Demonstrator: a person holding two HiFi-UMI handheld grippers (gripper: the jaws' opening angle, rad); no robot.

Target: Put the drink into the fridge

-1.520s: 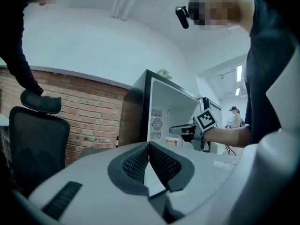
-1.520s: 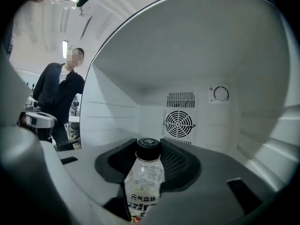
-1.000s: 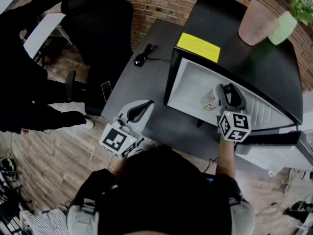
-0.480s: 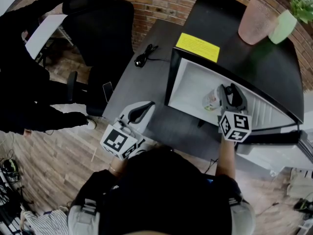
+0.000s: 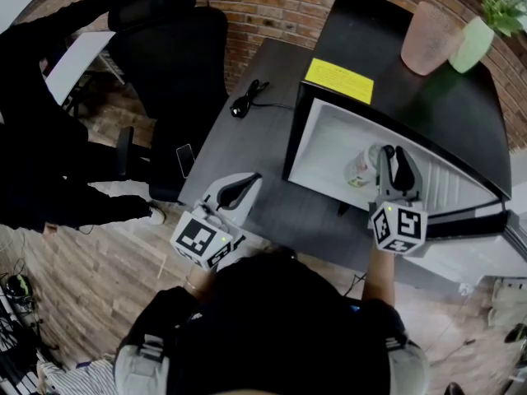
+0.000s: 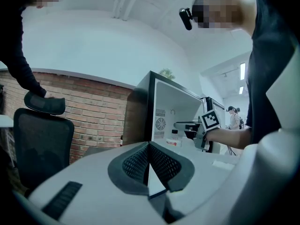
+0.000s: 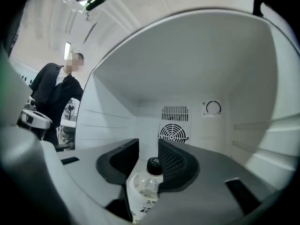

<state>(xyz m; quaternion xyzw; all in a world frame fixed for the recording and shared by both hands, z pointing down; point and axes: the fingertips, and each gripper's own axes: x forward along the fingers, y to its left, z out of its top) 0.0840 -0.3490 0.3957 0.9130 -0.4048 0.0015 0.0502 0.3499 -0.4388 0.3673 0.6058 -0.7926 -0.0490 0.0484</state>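
Clear drink [image 7: 146, 191] | in fridge [image 5: 328, 141] | between right claw [image 7: 148, 146] jaws, parted, just narrowing

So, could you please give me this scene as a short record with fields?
fridge: door open, white inside
bottle: upright in the fridge, black cap
right gripper: inside the fridge, jaws apart with the bottle between them, pads not pressing it; jaws have just been closing a little
left gripper: outside the fridge, jaws together, empty
fridge top: yellow note, pink cup, plant
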